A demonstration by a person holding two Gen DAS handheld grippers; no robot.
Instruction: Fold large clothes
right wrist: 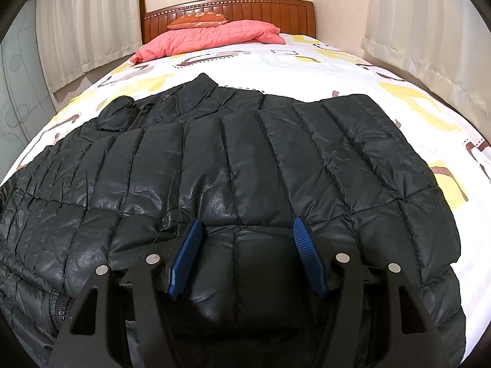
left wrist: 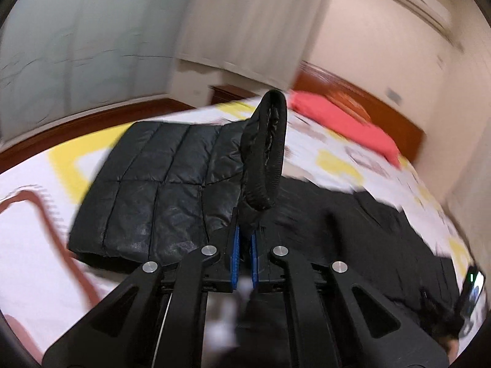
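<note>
A black quilted puffer jacket (right wrist: 233, 165) lies spread on the bed, collar toward the headboard. My right gripper (right wrist: 247, 230) is open, its blue pads (right wrist: 187, 257) just above the jacket's near part, holding nothing. My left gripper (left wrist: 245, 239) is shut on a black ribbed cuff (left wrist: 267, 150), which stands up as a loop above the fingers. The jacket's folded quilted panel (left wrist: 153, 190) lies flat behind it. The left wrist view is motion-blurred.
The bed has a white sheet with yellow and brown shapes (right wrist: 307, 61). A pink quilt (right wrist: 211, 38) and an orange pillow (right wrist: 199, 20) lie by the wooden headboard (right wrist: 233, 9). Curtains (right wrist: 92, 24) hang on both sides.
</note>
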